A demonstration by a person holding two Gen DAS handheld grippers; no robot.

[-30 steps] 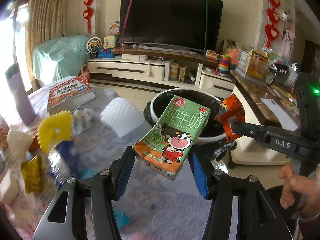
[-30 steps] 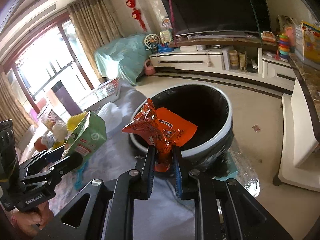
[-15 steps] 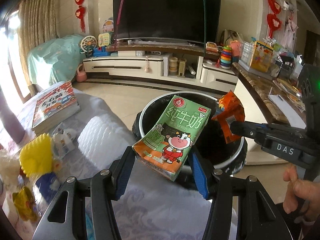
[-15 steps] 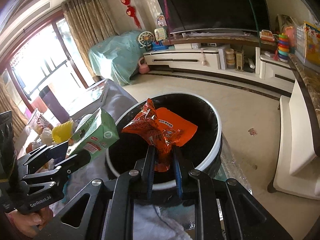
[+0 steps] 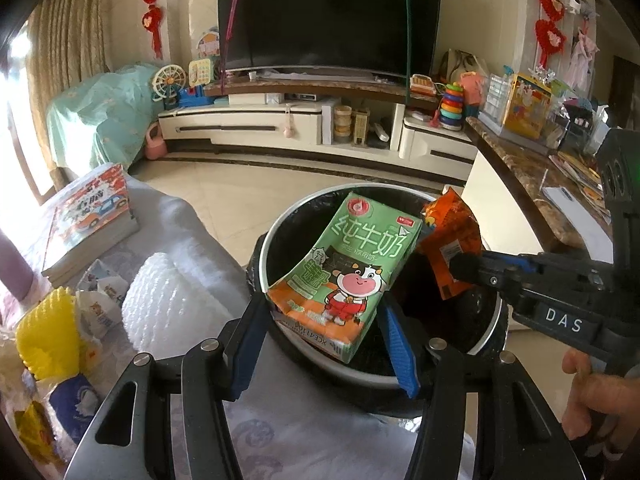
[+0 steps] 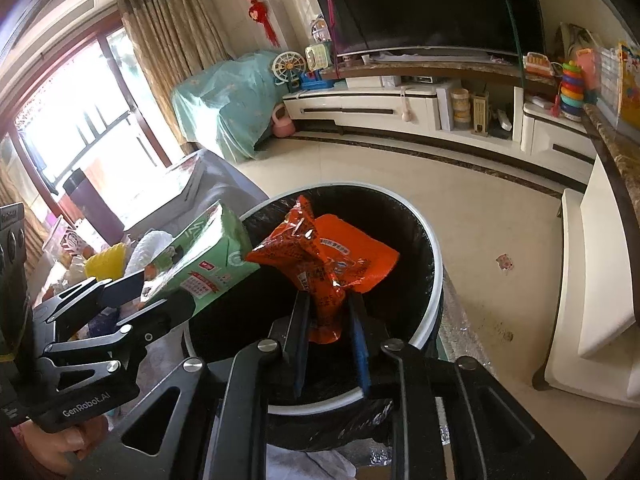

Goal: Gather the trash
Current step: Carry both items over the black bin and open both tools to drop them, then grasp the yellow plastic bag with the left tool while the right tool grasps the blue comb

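Observation:
My left gripper (image 5: 320,312) is shut on a green milk carton (image 5: 348,268) and holds it over the near rim of a round black-lined trash bin (image 5: 280,232). My right gripper (image 6: 330,312) is shut on a crumpled orange snack wrapper (image 6: 324,256) and holds it above the bin's opening (image 6: 424,224). In the left wrist view the wrapper (image 5: 452,244) and the right gripper (image 5: 464,266) come in from the right, beside the carton. In the right wrist view the carton (image 6: 204,256) and the left gripper (image 6: 156,300) show at the left.
A cloth-covered table (image 5: 180,232) lies left of the bin with a book (image 5: 88,216), a white bumpy pad (image 5: 168,300), a yellow cup (image 5: 48,336) and more wrappers. A TV stand (image 5: 280,128) lines the far wall. A marble counter (image 5: 536,184) stands at the right.
Both grippers have moved forward with their loads. The carton and the wrapper are now over the bin's opening, closer together; the table clutter has slid left and down in view.

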